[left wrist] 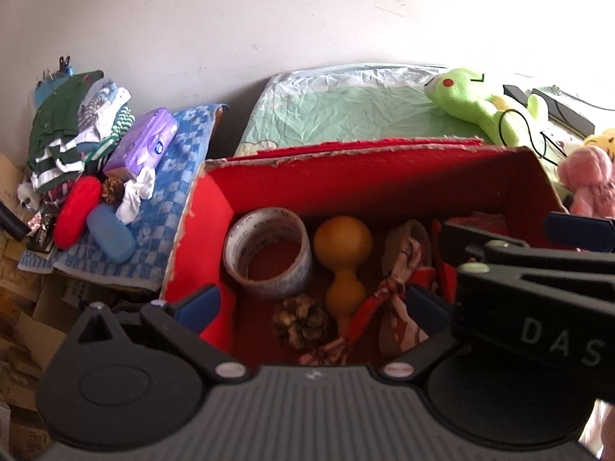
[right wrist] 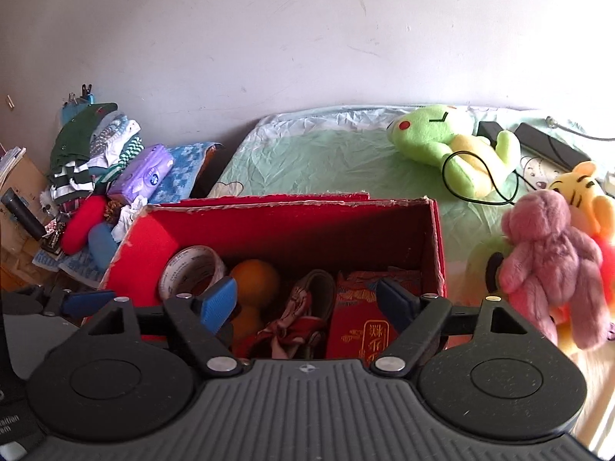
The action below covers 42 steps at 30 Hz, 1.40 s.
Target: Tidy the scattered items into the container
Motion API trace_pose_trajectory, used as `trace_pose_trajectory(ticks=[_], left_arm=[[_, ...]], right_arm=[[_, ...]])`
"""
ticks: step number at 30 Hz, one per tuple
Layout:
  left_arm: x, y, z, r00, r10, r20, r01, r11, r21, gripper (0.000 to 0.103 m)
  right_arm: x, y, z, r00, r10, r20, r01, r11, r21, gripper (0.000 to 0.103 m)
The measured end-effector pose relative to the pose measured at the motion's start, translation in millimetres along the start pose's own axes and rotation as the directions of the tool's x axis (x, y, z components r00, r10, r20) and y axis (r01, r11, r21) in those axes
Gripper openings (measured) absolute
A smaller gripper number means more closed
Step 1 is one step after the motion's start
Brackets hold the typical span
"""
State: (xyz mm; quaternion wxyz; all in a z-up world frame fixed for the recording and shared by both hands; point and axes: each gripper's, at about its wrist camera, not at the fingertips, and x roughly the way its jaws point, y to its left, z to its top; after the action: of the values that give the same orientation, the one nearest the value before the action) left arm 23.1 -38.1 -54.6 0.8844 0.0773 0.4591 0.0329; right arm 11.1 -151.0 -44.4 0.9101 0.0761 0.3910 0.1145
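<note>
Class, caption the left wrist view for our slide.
Open left gripper above red box holding tape roll, gourd, pinecone.

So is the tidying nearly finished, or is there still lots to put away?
Partly done. The red box already holds a tape roll, an orange gourd, a pinecone and a red packet. Both the left claw and right claw are open and empty. The red case, blue case and another pinecone still wait outside.

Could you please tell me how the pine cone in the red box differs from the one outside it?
The boxed pine cone lies on the red box floor beside the gourd; the outside pine cone sits on the checked cloth, wedged among clutter and partly hidden. Both are brown.
</note>
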Motion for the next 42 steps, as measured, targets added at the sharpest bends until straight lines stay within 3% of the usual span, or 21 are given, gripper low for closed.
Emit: trace_pose_trajectory(ticks=[7,13,21,28,34,42], left_arm=[[-32.1,-1.4,-12.5,0.999,-0.028,0.036,0.029,0.999,-0.022,0.103],[-46.2,-0.7,-30.2,0.999,-0.022,0.025,0.023,0.999,-0.032,0.103],[-53.8,1.5,-62.8,1.000,-0.006,0.007,0.006,0.999,-0.031,0.103],[-53.0,6.6,-90.1,1.000,0.003,-0.026,-0.003,1.000,-0.004,0.103],[-30.6,10.2,-105.9,0.990,-0.043,-0.132,0.041,0.999,-0.017,0.103],[-2.0,9.0,-116.8,0.970,-0.084,-0.230,0.087,0.996,0.005,0.103]], right_arm=[[-33.2,4.0,-14.0,0.998,0.011,0.069,-0.017,0.997,0.078,0.082],[-53.4,10.1,-28.8,0.993,0.016,0.114,-0.021,0.999,0.046,0.082],[-63.9,20.1,-52.9,0.994,0.054,0.097,-0.055,0.998,0.006,0.080],[-65.4,29.5,-77.8,0.997,0.063,0.037,-0.063,0.998,0.023,0.079],[-58.9,31.8,-93.7,1.000,-0.007,-0.005,0.007,1.000,0.002,0.079],[-36.9,20.1,-108.9,0.988,-0.082,-0.134,0.094,0.993,0.078,0.078]])
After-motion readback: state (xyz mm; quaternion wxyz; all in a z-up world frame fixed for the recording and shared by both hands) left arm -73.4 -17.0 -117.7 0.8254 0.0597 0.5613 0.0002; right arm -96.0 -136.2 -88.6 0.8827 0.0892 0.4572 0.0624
